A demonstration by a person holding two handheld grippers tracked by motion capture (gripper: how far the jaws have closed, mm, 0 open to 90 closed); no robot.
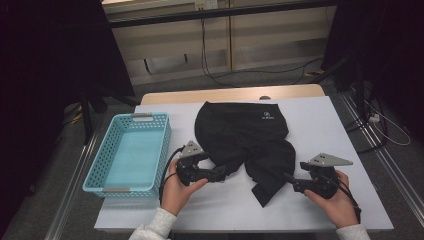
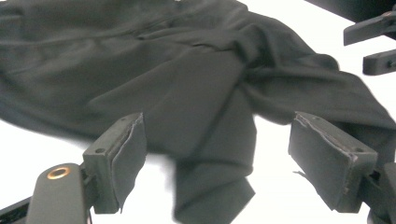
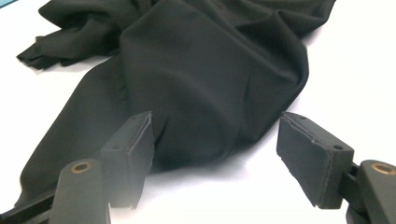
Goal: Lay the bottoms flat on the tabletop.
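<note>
Fabric first: that black garment (image 1: pixel 242 137) lies crumpled across the middle of the white tabletop (image 1: pixel 320 125), with a small pale logo near its far edge, and it sits between your two hands. Your left gripper (image 1: pixel 220 172) points in at its near-left edge with both jaws spread wide. In the left gripper view a folded strip of the garment (image 2: pixel 201 116) runs down between the pads (image 2: pixel 128 154), but neither pad presses on it, so nothing is pinched. Your other gripper's jaw tips show at the top right corner of that view, off past the cloth.

Your right gripper (image 1: pixel 289 178) sits at the garment's near-right side, jaw tips just at the cloth's edge. Its jaws stand apart too; in the right gripper view a rounded fold of the garment (image 3: pixel 210 93) bulges into the gap ahead of the pads (image 3: pixel 310 156) and white table shows under them. No grip there either.

Off beyond your left hand (image 1: pixel 180 192), a light blue plastic basket (image 1: pixel 95 172) sits at the table's left edge, well apart from the garment.
</note>
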